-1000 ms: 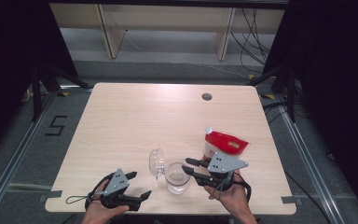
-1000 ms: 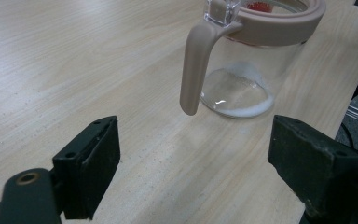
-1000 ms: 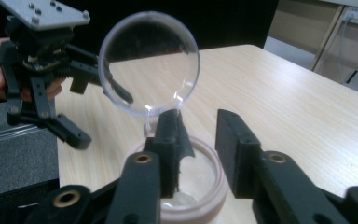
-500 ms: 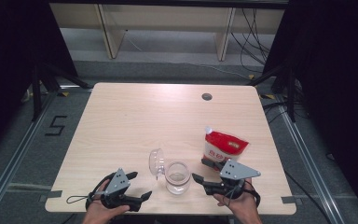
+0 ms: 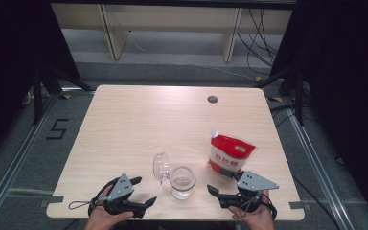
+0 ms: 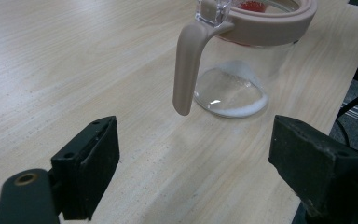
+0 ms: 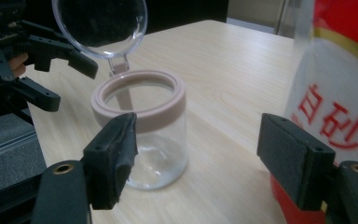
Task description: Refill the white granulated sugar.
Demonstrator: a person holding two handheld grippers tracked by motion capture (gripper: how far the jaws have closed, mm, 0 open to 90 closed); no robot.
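At the near edge of the pale wood-grain table [image 5: 124, 124] we see the left gripper [image 5: 141, 191] and the right gripper [image 5: 216, 194], each held in a hand, both with jaws spread wide and nothing between them. Between the two, just ahead of them, stands a clear glass jar with a beige rubber rim [image 5: 182, 182], upright, its round clear hinged lid [image 5: 160, 166] swung open and standing up on the jar's left side. In the left gripper view we look past the parted jaws at the jar's beige latch lever [image 6: 189, 60], which hangs down from the rim, and at a thin ring of white powder [image 6: 247, 108] around the jar's bottom. Farther back, to the right of the jar and near it, a red and white pouch printed with red characters [image 5: 231, 154] stands on the table; in the right gripper view it rises just behind the right-hand jaw. Near the table's far edge we see a small dark round hole [image 5: 212, 99].
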